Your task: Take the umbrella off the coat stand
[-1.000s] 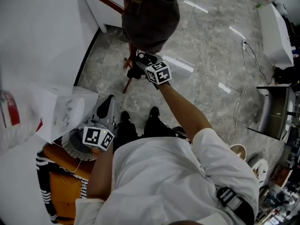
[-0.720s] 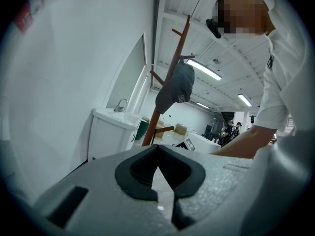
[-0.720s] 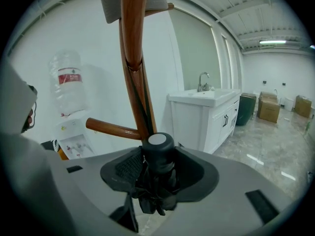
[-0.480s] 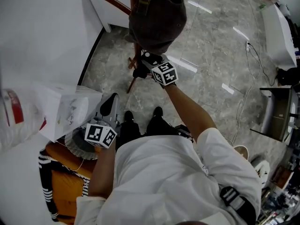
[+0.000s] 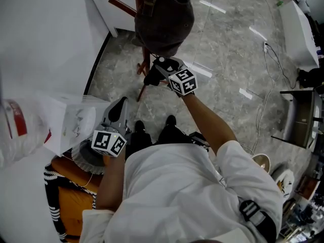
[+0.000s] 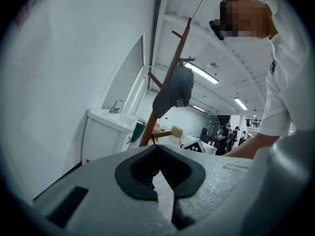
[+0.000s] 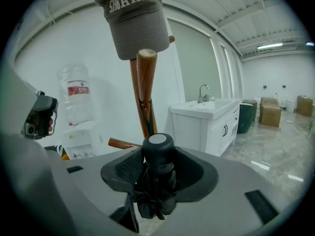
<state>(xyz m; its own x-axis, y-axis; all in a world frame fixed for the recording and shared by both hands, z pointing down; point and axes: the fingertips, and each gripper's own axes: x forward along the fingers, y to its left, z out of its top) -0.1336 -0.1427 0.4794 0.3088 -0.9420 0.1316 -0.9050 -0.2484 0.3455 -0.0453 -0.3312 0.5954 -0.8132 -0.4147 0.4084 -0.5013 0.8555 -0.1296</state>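
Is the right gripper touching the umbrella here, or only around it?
Touching. The right gripper view shows the folded black umbrella between the jaws of the right gripper, which have just been closing; both pads press against its sides.

Room setting. A grey marbled tile floor (image 5: 223, 49) with glossy reflections meets a plain white wall (image 5: 45, 39). A white vanity cabinet with basin and chrome tap (image 7: 209, 119) stands by that wall. Long fluorescent ceiling strips (image 6: 204, 73) give light. Brown cardboard boxes (image 7: 269, 113) sit far back.
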